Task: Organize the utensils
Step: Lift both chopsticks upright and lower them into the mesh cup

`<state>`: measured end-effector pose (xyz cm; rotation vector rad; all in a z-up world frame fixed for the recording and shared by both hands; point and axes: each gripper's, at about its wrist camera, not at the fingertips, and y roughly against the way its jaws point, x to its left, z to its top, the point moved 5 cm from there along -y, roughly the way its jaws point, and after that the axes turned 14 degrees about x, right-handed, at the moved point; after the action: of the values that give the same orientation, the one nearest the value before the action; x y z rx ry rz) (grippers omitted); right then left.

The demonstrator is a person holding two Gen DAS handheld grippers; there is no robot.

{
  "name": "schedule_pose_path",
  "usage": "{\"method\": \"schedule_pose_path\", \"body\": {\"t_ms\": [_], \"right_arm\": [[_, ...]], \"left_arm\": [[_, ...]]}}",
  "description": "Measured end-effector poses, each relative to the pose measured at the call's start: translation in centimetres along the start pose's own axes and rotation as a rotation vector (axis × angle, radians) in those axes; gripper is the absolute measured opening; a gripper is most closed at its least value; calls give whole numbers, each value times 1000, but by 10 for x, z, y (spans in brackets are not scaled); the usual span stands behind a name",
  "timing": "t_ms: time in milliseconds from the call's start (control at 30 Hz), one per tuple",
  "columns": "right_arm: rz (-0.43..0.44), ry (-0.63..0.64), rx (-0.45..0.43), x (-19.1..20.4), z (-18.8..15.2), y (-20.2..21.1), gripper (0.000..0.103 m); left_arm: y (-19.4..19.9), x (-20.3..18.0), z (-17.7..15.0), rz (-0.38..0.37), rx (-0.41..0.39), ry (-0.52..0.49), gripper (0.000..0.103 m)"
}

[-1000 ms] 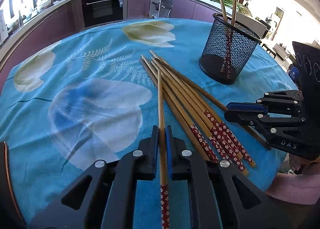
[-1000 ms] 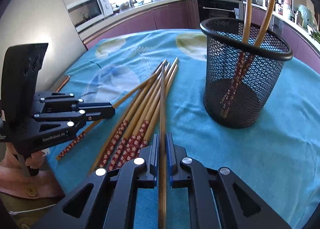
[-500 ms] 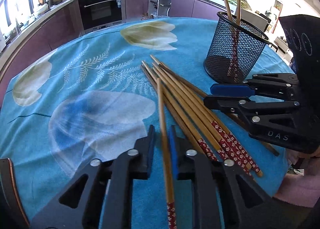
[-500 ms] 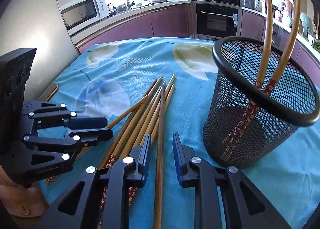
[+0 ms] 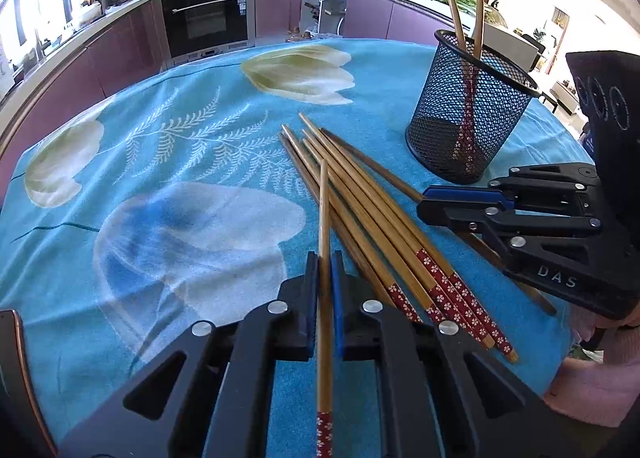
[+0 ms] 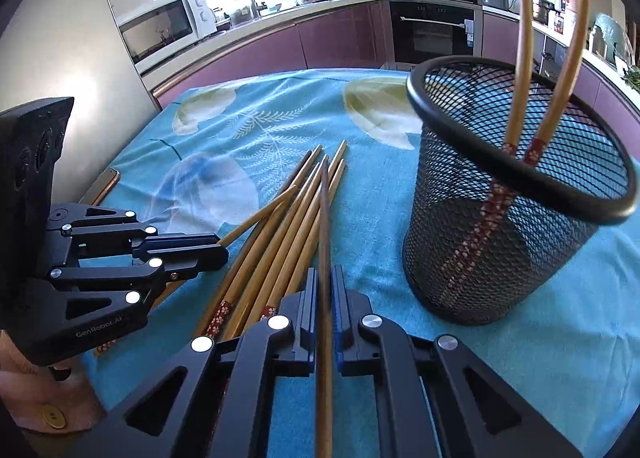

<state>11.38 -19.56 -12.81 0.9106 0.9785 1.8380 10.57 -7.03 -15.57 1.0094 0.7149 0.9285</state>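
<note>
Several wooden chopsticks with red flowered ends [image 5: 372,217] [image 6: 276,254] lie in a loose bundle on the blue flowered tablecloth. My left gripper [image 5: 325,262] is shut on one chopstick [image 5: 324,298], which points toward the bundle. My right gripper [image 6: 325,278] is shut on another, darker chopstick [image 6: 325,298]. The right gripper also shows in the left wrist view [image 5: 428,203], shut over the bundle's right side. The left gripper shows in the right wrist view [image 6: 218,250]. A black mesh cup [image 5: 468,113] [image 6: 504,201] stands upright to the right of the bundle with two chopsticks in it.
The round table's cloth [image 5: 160,185] ends near both grippers. A phone-like flat object [image 6: 105,185] lies at the table's left edge. Kitchen counters, an oven [image 5: 208,21] and a microwave [image 6: 160,27] stand behind.
Both grippers opened about half a second ago and have shut again on their chopsticks. The right gripper has moved closer to the mesh cup.
</note>
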Motion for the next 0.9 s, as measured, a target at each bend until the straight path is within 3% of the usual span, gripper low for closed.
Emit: {"method": "schedule_pose_path", "body": {"t_ms": [433,900], "right_arm": [[67,-12,-214,-5,-3,83,6],[84,-15,-364,-18,3,132,6]], "left_arm": [[77,-11,5,-138,-167,-48,7],[149,-21,8,-257,-322,-82,7]]}}
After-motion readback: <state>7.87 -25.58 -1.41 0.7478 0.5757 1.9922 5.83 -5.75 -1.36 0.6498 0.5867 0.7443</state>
